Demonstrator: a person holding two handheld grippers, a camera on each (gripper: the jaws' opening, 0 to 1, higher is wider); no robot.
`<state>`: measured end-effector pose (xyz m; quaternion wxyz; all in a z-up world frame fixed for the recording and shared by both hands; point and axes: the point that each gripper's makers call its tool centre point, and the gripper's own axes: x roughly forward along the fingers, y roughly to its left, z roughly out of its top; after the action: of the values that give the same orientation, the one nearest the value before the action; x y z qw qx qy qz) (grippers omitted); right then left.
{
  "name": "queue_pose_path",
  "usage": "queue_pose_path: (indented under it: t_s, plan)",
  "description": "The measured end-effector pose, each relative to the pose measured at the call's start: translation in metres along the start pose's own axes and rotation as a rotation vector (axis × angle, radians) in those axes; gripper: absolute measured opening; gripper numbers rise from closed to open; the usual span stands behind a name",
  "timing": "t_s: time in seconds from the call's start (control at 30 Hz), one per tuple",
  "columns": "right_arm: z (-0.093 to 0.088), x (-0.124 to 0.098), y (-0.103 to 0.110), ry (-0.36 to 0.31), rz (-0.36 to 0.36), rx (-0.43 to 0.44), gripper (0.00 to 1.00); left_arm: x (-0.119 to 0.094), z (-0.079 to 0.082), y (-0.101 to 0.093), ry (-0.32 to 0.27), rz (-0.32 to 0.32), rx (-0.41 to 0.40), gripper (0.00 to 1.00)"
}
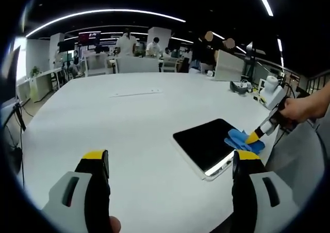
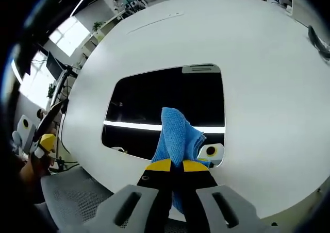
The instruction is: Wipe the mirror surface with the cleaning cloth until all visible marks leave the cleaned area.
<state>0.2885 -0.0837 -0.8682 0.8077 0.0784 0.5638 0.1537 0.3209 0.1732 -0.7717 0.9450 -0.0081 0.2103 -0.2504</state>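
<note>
The right gripper [image 2: 172,165] is clamped on the blue cleaning cloth [image 2: 177,133], pressing it against the near right part of the mirror [image 2: 154,96], which lies flat on the round white table [image 2: 268,88] close to its edge. The left gripper [image 1: 170,161] hangs with its jaws spread wide and nothing between them, above bare tabletop to the left of the mirror.

The main risk, as I judge it, is that the mirror is unheld: a firm stroke toward the near edge could slide it across the smooth table or off it. The bunched cloth covers little glass, so marks could be missed, and the dark reflective surface shows ceiling lights that may be mistaken for streaks. I cannot make out actual marks.

Far across the table lies a thin flat strip [image 1: 136,93]; small devices and cables [image 1: 242,87] sit at the far right. Nothing lies between gripper and glass.
</note>
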Motion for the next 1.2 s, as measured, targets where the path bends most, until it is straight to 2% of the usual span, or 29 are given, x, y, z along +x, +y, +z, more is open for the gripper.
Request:
queue_pose_path:
  t_s: [0.57, 0.67, 0.8, 1.2]
  plan:
    - [0.002, -0.009, -0.028, -0.006, -0.033, 0.017, 0.00, -0.001, 0.000, 0.000, 0.000, 0.001, -0.005, 0.99]
    - [0.002, -0.014, -0.038, -0.009, -0.062, 0.001, 0.00, -0.002, -0.001, 0.000, 0.000, 0.004, -0.004, 0.99]
    - [0.001, -0.017, -0.047, -0.007, -0.065, 0.020, 0.00, -0.003, -0.003, 0.002, 0.004, 0.011, -0.008, 0.99]
    - [0.003, -0.015, -0.047, 0.001, -0.069, 0.009, 0.00, -0.004, -0.004, 0.003, 0.002, 0.020, -0.017, 0.99]
